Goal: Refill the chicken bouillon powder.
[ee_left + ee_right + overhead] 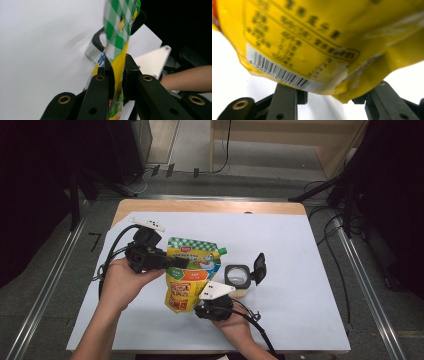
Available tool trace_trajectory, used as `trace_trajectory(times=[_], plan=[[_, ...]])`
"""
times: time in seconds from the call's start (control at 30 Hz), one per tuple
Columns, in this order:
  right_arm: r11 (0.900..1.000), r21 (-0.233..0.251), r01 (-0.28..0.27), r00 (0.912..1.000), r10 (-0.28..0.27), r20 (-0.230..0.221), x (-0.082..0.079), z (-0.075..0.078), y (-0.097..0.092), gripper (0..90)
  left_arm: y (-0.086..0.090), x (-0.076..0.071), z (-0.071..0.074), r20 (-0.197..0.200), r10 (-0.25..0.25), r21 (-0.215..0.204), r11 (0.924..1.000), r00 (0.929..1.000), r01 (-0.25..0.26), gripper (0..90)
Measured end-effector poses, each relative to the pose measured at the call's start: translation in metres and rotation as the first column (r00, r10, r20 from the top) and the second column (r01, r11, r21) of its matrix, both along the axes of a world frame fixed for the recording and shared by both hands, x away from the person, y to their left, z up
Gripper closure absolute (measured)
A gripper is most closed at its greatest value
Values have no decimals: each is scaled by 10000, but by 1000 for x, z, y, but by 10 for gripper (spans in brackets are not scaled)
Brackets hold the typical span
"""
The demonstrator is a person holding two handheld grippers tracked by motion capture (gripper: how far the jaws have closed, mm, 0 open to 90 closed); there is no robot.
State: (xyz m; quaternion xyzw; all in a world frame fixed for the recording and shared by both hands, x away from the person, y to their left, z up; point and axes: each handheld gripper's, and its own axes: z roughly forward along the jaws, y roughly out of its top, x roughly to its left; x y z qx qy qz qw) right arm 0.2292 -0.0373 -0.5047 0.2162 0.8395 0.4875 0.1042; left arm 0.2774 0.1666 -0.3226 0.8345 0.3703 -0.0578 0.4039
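We are holding a yellow pouch (192, 275) off the white table sheet (290, 240) with both grippers.

Our left gripper (175, 262) is coming in from nine o'clock and clamping its jaws together on the pouch's left edge, just below the green-checked top; in the left gripper view the pads (109, 72) are pressing the thin film (117, 62) from both sides. Our right gripper (212, 306) is sitting at the pouch's five o'clock corner, and in the right gripper view its jaws are standing apart beneath the barcoded bottom (312, 50) of the pouch; we cannot tell whether they are touching it. At three o'clock of the pouch, a clear square jar (237, 276) is resting on the sheet with its black lid (259, 266) flipped open.
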Motion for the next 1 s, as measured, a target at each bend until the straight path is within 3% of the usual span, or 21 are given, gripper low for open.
trace_trajectory(times=[0.23, 0.77, 0.93, 1.0], plan=[[9995, -63, -321, 9991, 323, 259, -10, 8, 4, 571, -10, 4, -10, -101, 67, 207, 9998, 9999, -65, 826], [9934, 815, -807, 9913, 885, -970, -16, 29, -2, 557, -32, 5, -19, 683, -655, 127, 9978, 9955, 647, 740], [9945, 501, -919, 9905, 965, -985, -17, 30, -2, 555, -46, 5, -24, 601, -794, 541, 9956, 9950, 762, 732], [9943, 464, -961, 9878, 1010, -1184, -19, 29, -2, 556, -50, 4, -25, 595, -832, 669, 9946, 9948, 792, 732]])
